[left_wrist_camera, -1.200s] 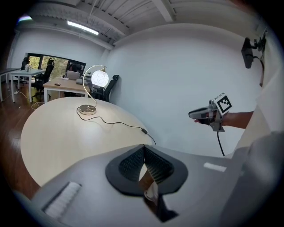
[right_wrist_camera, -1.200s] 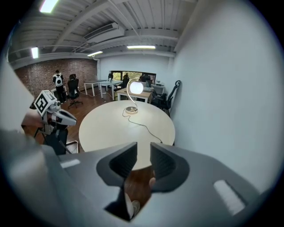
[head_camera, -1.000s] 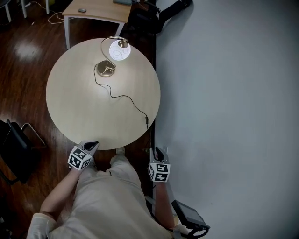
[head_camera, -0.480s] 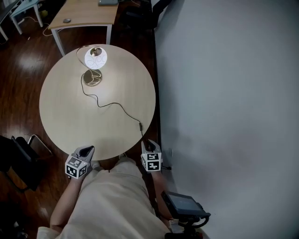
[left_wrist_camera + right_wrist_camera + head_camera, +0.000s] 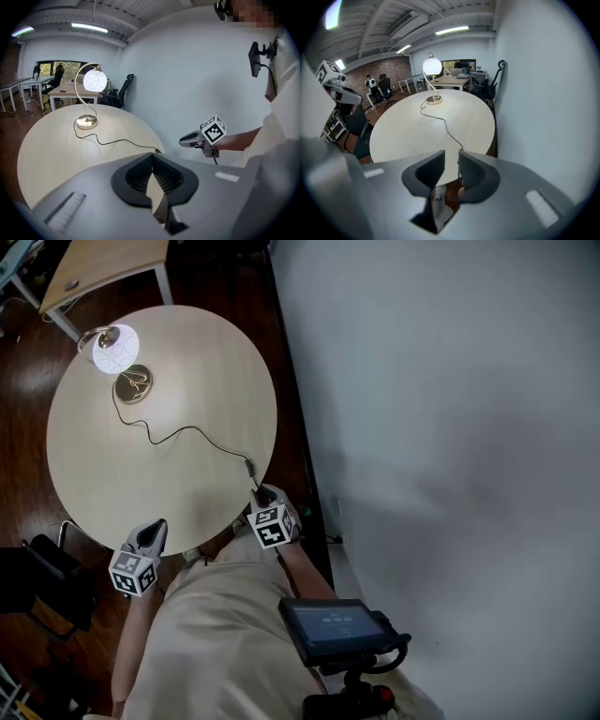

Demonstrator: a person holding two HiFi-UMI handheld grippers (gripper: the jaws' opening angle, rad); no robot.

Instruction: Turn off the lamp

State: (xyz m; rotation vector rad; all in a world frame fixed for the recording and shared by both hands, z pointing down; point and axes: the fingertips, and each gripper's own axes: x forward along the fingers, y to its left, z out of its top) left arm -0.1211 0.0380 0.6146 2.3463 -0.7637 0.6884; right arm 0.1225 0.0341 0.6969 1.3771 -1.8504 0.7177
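Note:
The lamp [image 5: 117, 349] stands lit at the far left of the round table [image 5: 187, 362], its brass base [image 5: 136, 383] beside the glowing globe. A black cord [image 5: 187, 430] runs from the base to an inline switch [image 5: 248, 466] near the table's right front edge. My right gripper [image 5: 262, 494] hovers just behind that switch, open, with nothing between its jaws. In the right gripper view the cord [image 5: 450, 131] ends right above the right gripper [image 5: 451, 152]. My left gripper [image 5: 156, 529] is at the table's near edge, shut and empty, far from the lamp [image 5: 94, 79].
A white wall [image 5: 450, 427] stands close along the table's right side. A wooden desk [image 5: 103, 263] is beyond the lamp, and a black chair [image 5: 37, 577] sits on the dark floor at the left. A small screen [image 5: 337, 626] hangs at the person's chest.
The right gripper has come in from beside the table and down to the table edge by the cord's switch. The left gripper has shifted along the near edge. The lamp stays lit.

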